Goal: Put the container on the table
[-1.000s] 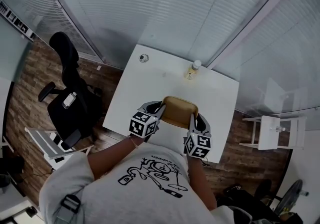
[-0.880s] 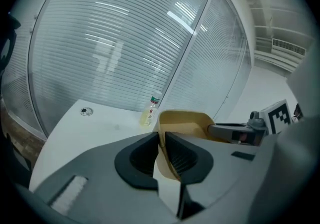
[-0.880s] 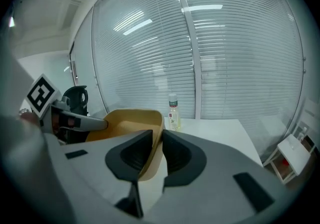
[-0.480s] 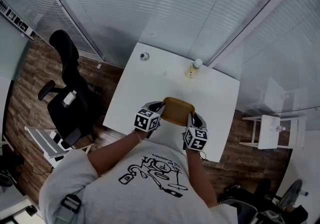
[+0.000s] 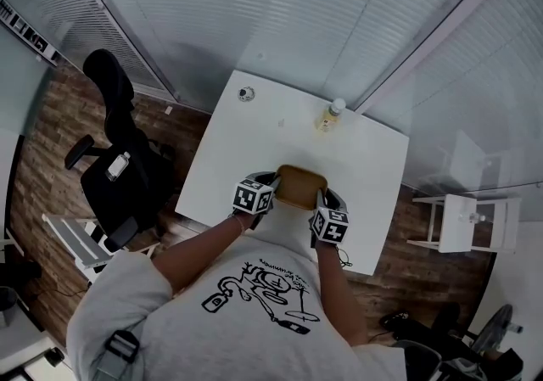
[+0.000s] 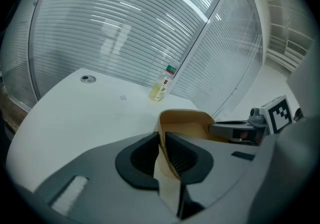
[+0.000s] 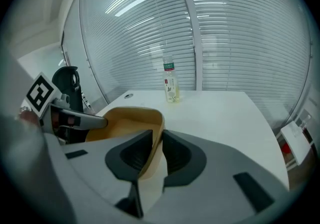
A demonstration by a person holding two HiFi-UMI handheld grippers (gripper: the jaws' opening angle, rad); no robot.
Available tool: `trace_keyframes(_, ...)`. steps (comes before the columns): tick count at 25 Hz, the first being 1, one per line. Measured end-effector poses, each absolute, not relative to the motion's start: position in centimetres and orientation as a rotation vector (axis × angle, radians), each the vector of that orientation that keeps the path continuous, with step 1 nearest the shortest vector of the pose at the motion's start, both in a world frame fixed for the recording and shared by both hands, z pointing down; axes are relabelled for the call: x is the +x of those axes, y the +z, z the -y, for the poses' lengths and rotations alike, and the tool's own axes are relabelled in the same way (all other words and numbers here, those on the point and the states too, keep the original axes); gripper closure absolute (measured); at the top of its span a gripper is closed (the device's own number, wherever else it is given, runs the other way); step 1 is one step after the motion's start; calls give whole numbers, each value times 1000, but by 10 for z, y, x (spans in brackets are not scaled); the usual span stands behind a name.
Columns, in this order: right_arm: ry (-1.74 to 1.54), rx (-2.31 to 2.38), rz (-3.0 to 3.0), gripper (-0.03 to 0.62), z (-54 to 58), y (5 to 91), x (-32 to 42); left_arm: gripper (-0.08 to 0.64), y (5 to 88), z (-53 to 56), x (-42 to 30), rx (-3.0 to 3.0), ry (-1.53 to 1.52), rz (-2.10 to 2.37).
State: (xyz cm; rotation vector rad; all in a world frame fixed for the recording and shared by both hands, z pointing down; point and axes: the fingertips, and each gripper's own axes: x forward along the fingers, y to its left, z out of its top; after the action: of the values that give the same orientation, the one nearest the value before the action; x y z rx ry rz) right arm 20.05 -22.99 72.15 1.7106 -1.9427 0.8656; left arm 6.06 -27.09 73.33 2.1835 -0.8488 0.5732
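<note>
Head view showed the tan container (image 5: 300, 186) lower over the white table (image 5: 246, 142) than a second earlier, near its front edge. The left gripper (image 5: 271, 187) and right gripper (image 5: 322, 199) each clamped one side wall, and set-down looked close.

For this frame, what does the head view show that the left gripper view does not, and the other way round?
Head view only: the black office chair beside the table and the person's grey printed shirt.

Left gripper view only: a close look at the left gripper, with its jaws shut on the wall of the tan container.

Both: the container, the white table, the bottle near its far edge, the round grommet, and the right gripper at the container's opposite side.
</note>
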Motion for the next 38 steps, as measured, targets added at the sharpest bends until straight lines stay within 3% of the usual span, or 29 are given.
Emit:
trace_keyframes(24, 973, 1603, 1860, 534, 240, 788, 207, 524, 791, 276, 72, 2128, 707, 794)
trace_keyframes(32, 1038, 1581, 1869, 480, 233, 801, 204, 439, 795, 273, 79, 2130, 700, 743)
trace_keyframes(38, 933, 1660, 1903, 472, 234, 768, 222, 436, 773, 275, 70, 2152, 662, 814)
